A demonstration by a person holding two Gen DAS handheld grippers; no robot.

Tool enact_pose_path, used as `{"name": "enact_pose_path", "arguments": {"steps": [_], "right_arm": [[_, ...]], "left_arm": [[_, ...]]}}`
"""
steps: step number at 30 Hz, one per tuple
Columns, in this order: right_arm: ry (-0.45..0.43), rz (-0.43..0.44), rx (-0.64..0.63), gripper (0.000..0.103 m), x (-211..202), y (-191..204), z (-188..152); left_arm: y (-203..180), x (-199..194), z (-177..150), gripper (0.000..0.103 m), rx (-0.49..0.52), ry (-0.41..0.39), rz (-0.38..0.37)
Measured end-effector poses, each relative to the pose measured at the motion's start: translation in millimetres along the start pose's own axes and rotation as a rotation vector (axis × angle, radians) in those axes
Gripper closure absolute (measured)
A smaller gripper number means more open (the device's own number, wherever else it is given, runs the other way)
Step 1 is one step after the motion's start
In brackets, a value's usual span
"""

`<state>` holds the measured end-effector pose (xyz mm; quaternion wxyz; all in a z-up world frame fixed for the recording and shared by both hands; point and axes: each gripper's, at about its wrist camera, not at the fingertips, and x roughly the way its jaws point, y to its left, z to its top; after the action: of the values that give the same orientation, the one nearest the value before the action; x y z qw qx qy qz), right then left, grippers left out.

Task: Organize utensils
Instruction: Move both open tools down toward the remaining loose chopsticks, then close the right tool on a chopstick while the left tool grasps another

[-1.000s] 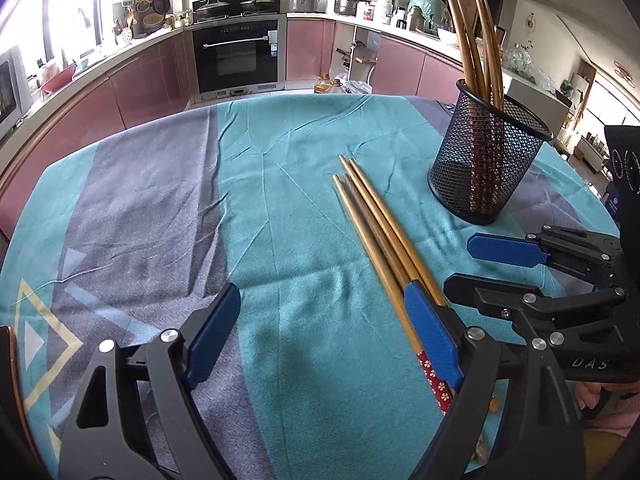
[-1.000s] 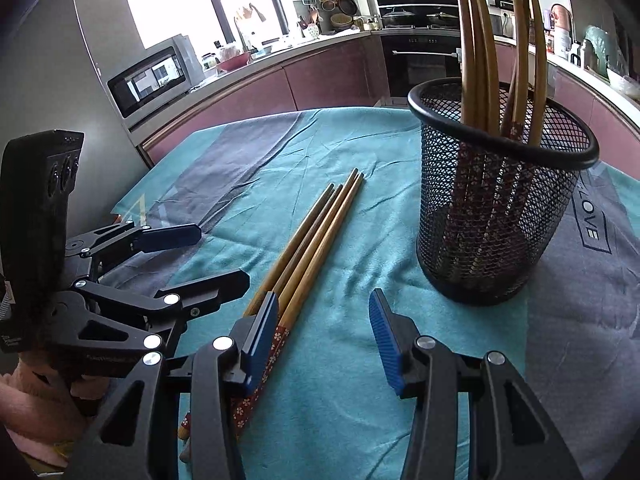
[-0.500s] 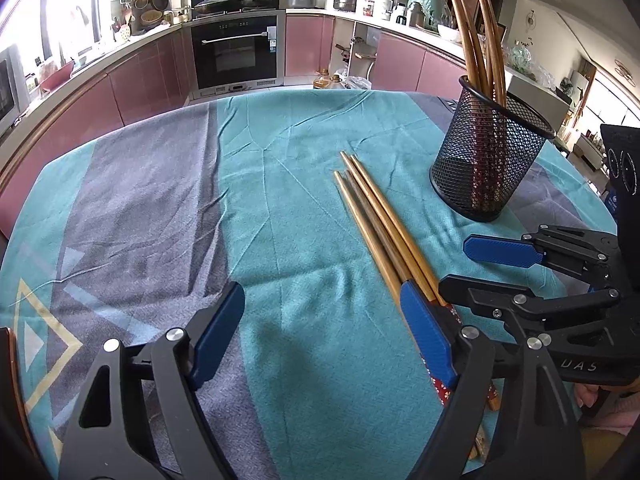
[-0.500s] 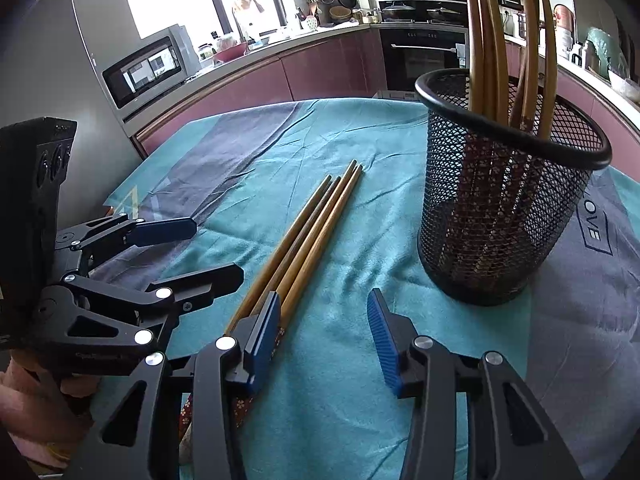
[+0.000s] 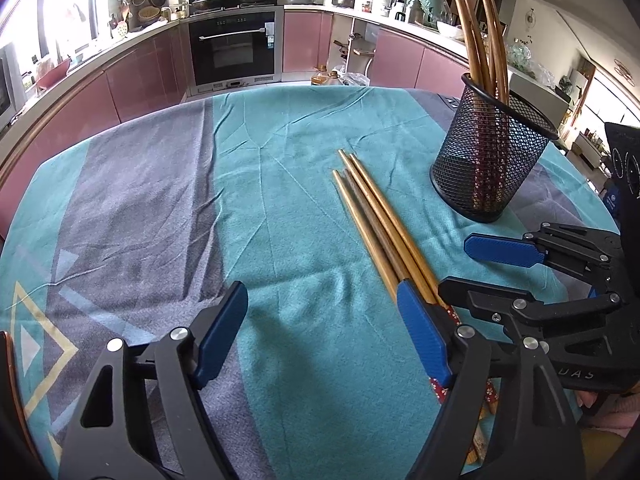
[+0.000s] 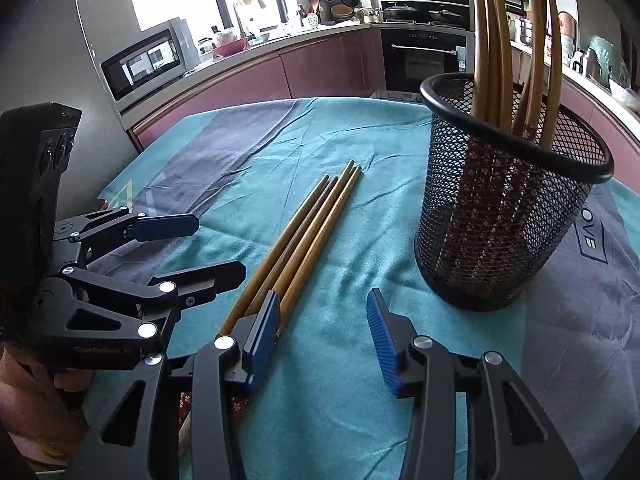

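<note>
Several wooden chopsticks (image 5: 376,216) (image 6: 316,224) lie side by side on the teal and grey tablecloth (image 5: 160,200), their red patterned ends nearest me. A black mesh cup (image 5: 488,160) (image 6: 504,220) stands upright to their right and holds more chopsticks (image 6: 492,40). My left gripper (image 5: 320,300) (image 6: 220,246) hovers left of the bundle. Its jaws are closing with only bare cloth between them, and its right finger overlaps the bundle. My right gripper (image 6: 323,300) (image 5: 456,262) is open over cloth between the bundle and the cup, holding nothing.
The round table's far edge (image 5: 120,124) curves in front of pink kitchen cabinets and a built-in oven (image 5: 234,52). A microwave (image 6: 144,64) sits on the counter at left. A hand (image 6: 36,412) holds the left gripper's handle.
The left gripper's blue pads have drawn a little closer together. Both hands have stayed where they were, and the chopsticks and cup have not moved.
</note>
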<state>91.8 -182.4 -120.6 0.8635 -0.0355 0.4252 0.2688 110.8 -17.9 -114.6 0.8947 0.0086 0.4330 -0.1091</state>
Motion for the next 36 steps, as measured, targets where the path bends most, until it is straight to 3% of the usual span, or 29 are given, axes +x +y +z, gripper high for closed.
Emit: {"name": "enact_pose_path", "arguments": {"steps": [10,17,23,30,36], "right_arm": [[-0.014,0.051,0.025,0.064,-3,-2,3],[-0.006,0.059,0.027,0.064,-1,-3,4],[0.007,0.031,0.002,0.068,3,1,4],[0.017,0.006,0.016,0.081,0,-6,1],[0.02,0.003,0.023,0.081,1,-9,3]], "left_arm": [[-5,8,2,0.03,0.029,0.014,-0.017],[-1,11,6,0.044,0.023,0.027,0.0],[3,3,7,0.043,-0.001,0.003,-0.037],[-2,8,6,0.043,0.012,0.017,-0.056],[-9,12,8,0.046,0.038,0.026,-0.058]]}}
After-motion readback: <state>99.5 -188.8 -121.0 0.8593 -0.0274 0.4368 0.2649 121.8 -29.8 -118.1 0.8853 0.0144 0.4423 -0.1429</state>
